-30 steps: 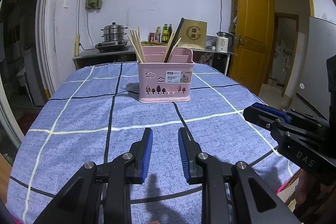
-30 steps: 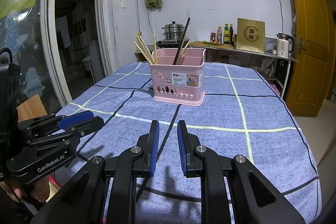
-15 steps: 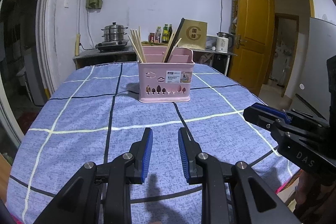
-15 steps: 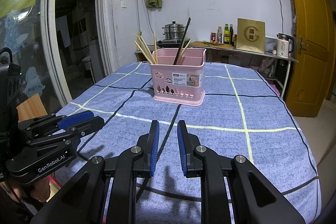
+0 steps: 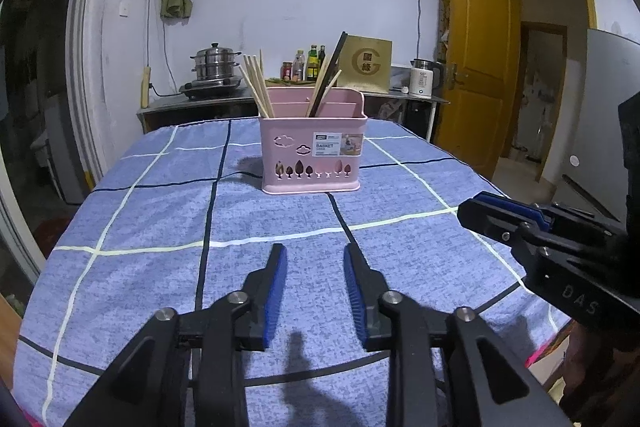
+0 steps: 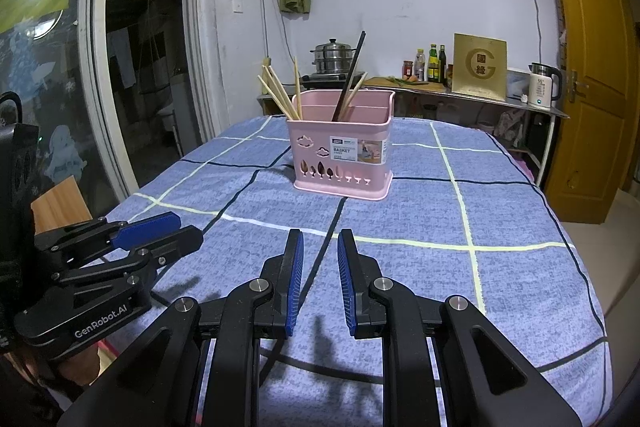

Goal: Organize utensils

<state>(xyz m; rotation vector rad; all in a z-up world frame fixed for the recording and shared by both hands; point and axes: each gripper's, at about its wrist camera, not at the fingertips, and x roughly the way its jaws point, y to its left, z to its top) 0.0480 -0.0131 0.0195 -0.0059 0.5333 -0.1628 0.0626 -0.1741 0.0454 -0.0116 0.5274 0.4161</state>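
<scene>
A pink utensil basket stands in the middle of the blue checked tablecloth; it also shows in the right wrist view. Several wooden chopsticks lean in its left compartment, and a dark utensil with more chopsticks leans in the middle one. My left gripper is open and empty, low over the near part of the table. My right gripper is open with a narrower gap, also empty, and appears at the right of the left wrist view.
A counter behind the table holds a steel steamer pot, bottles, a gold box and a white kettle. A yellow door stands open at the right. A glass door is at the left.
</scene>
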